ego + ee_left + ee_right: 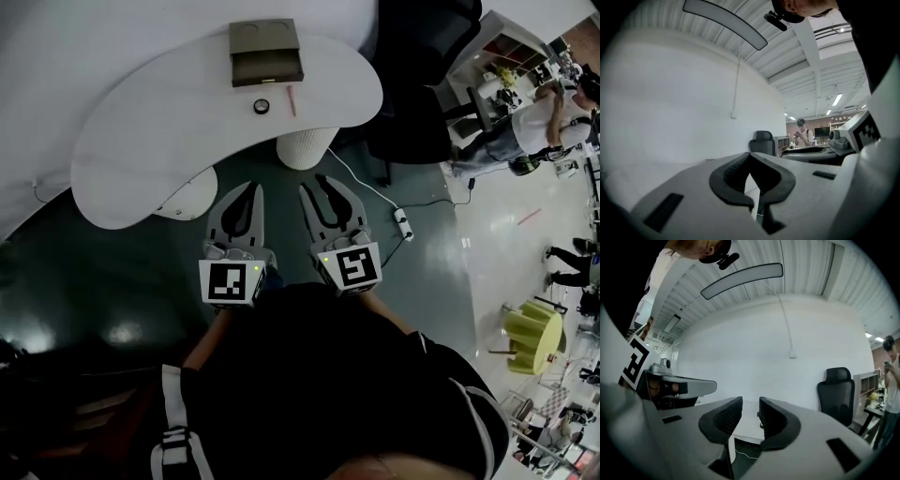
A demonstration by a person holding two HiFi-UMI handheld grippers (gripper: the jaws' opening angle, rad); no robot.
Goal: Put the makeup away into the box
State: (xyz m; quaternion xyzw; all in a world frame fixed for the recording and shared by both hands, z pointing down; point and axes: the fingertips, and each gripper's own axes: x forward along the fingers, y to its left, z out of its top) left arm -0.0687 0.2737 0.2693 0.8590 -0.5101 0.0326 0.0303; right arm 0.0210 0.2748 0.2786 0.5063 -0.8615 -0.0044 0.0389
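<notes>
From the head view, the makeup is small and hard to name. There is one round black piece (262, 106) and one thin pink stick (291, 100), and I cannot tell more about them. Both lie on the white curved counter (141, 159). The person's dark clothing fills the lower part of this view and covers the arms behind the marker cubes.

The brown box (266, 52) stands on the counter at 12 o'clock from the two grippers, well apart from them. Its part toward 6 o'clock looks open and dark inside, and what is in it cannot be made out. The round black piece lies near the box, at its 6 o'clock side. The pink stick lies just beside that piece, at its 3 o'clock. The stick's long axis runs almost from 12 to 6 o'clock, with the far end toward the box.

The left gripper (251, 192) and the right gripper (316, 187) are side by side off the counter, at its 6 o'clock edge, and both point to 12 o'clock.

In the left gripper view, the jaws of the left gripper (750, 157) are together at the tips, with nothing between them. In the right gripper view, the jaws of the right gripper (750, 404) stand a narrow gap apart and hold nothing; only the counter edge shows through the gap. A black office chair (836, 390) stands at 3 o'clock.
</notes>
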